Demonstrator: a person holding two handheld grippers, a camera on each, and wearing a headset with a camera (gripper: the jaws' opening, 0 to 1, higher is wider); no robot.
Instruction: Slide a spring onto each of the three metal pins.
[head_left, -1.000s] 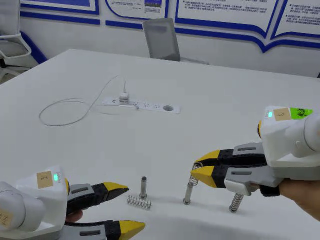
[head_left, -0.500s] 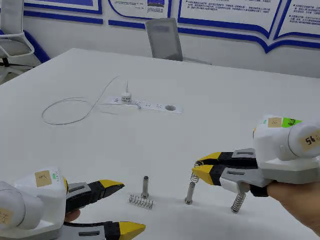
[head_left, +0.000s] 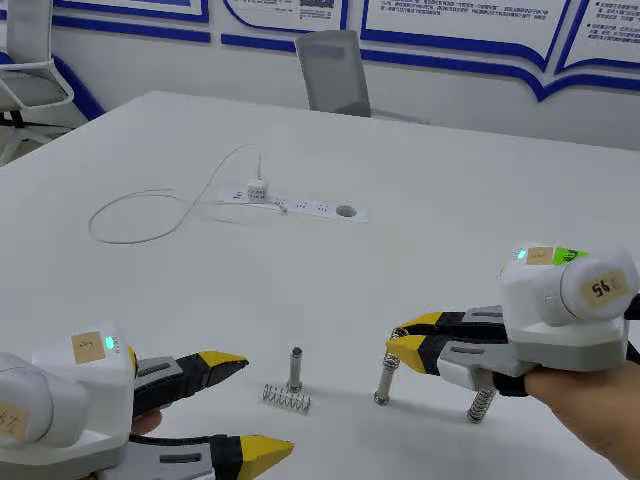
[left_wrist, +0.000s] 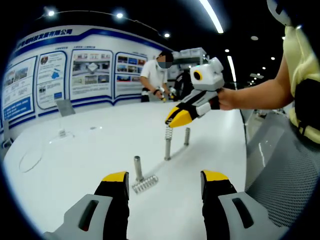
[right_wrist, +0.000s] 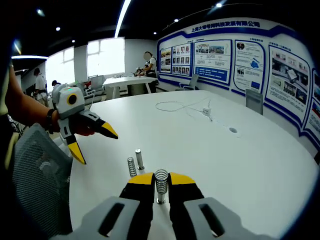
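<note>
Three metal pins stand near the table's front edge. The left pin (head_left: 295, 368) (left_wrist: 137, 167) is bare, and a loose spring (head_left: 286, 397) (left_wrist: 145, 184) lies flat at its foot. My right gripper (head_left: 400, 343) (right_wrist: 161, 181) is shut on a spring (head_left: 391, 354) (right_wrist: 161, 182) (left_wrist: 169, 132), which it holds upright at the top of the middle pin (head_left: 384, 380) (left_wrist: 167, 148). The right pin (head_left: 481, 403) (left_wrist: 187, 136) wears a spring. My left gripper (head_left: 245, 405) (left_wrist: 165, 177) is open and holds nothing, a short way to the left of the left pin.
A white power strip (head_left: 300, 208) with a plugged charger and a looping white cable (head_left: 140, 215) lies mid-table. A grey chair (head_left: 332, 72) stands at the far edge. Wide bare tabletop (head_left: 450, 230) stretches beyond the pins.
The head camera has shifted a little. My right gripper stays over the middle pin with the spring in it, and my left gripper has hardly moved.
</note>
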